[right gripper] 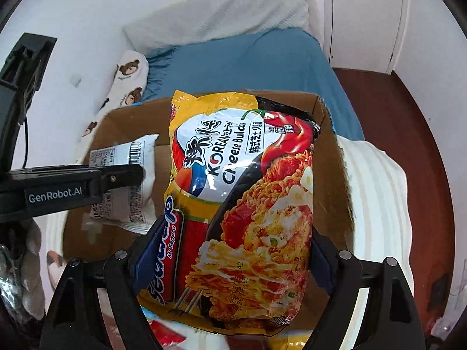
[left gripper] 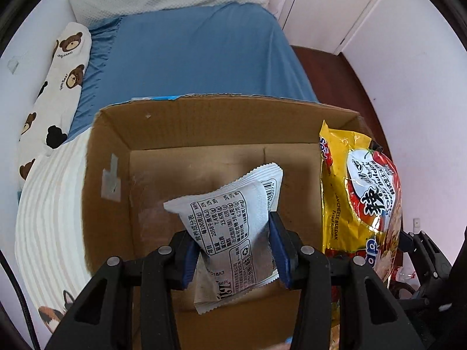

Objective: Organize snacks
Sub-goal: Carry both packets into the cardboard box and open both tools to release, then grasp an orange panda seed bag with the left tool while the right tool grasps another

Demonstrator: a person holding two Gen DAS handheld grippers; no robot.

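My left gripper (left gripper: 235,250) is shut on a small white snack packet (left gripper: 230,227) with black printed text, held over the open cardboard box (left gripper: 186,122). My right gripper (right gripper: 233,250) is shut on a large yellow Korean cheese noodle pack (right gripper: 242,204), held over the right side of the same box (right gripper: 329,175). The noodle pack also shows in the left wrist view (left gripper: 359,201), at the box's right wall. The left gripper (right gripper: 122,175) and its white packet (right gripper: 128,180) show at the left of the right wrist view. The box floor looks bare.
The box sits on a white striped blanket (left gripper: 49,218) on a bed with a blue sheet (left gripper: 198,52). A bear-print pillow (left gripper: 55,93) lies along the left wall. Dark wood floor (right gripper: 402,110) and white doors lie to the right. More snack wrappers (right gripper: 166,335) show at the bottom edge.
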